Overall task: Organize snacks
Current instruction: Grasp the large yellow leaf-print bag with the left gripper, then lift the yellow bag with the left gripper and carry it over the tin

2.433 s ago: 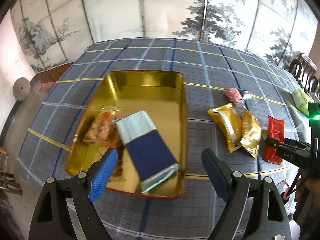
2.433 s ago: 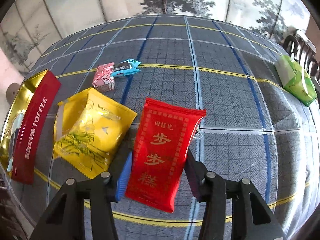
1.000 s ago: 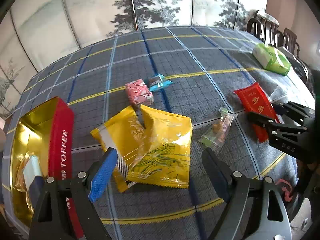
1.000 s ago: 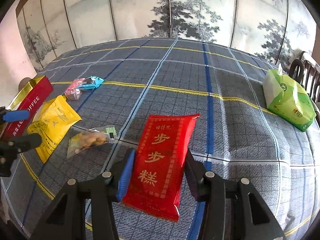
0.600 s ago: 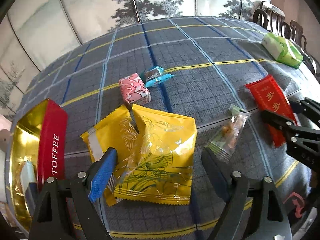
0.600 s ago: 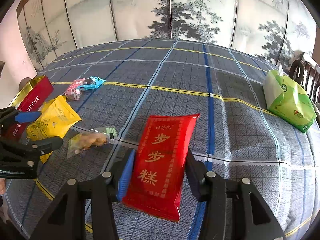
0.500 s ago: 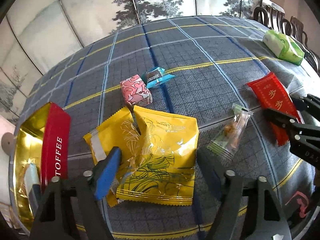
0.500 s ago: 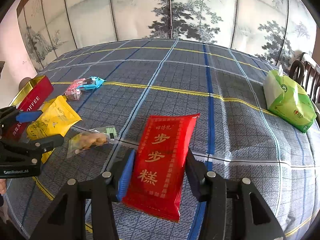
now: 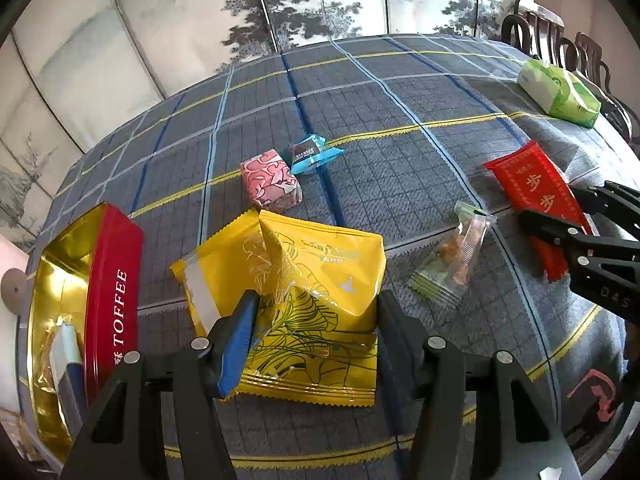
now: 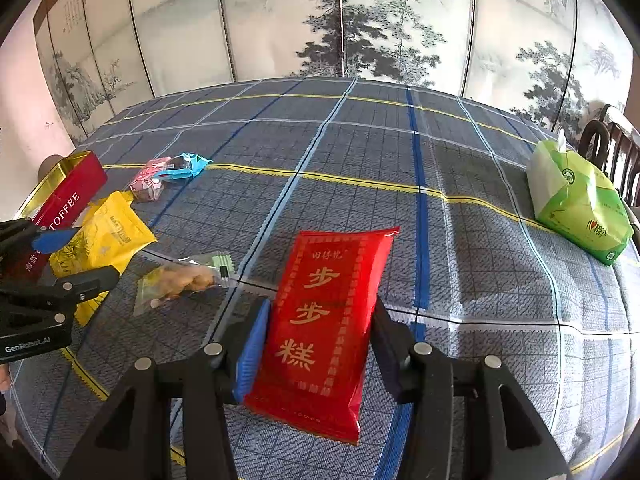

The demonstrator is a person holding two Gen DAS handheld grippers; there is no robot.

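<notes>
My left gripper [image 9: 316,332] is shut on a yellow snack bag [image 9: 320,292] that overlaps a second yellow bag [image 9: 216,264] on the plaid cloth. My right gripper [image 10: 320,332] is shut on a red packet with gold characters [image 10: 328,312], also visible in the left wrist view [image 9: 532,192]. The red and gold TOFFEE tin [image 9: 112,280] stands open at the left with packets inside. A clear packet with orange snacks [image 9: 452,260], a pink packet [image 9: 270,182] and a blue candy [image 9: 312,154] lie loose between.
A green tissue pack [image 10: 580,204] sits at the table's right edge, by a dark chair back [image 9: 560,28]. A painted folding screen [image 10: 340,20] stands behind the table. The far plaid cloth [image 10: 360,128] holds nothing.
My left gripper swung from over the tin to the yellow bags, moved down and closed its jaws onto the top yellow bag. The right gripper kept its hold on the red packet.
</notes>
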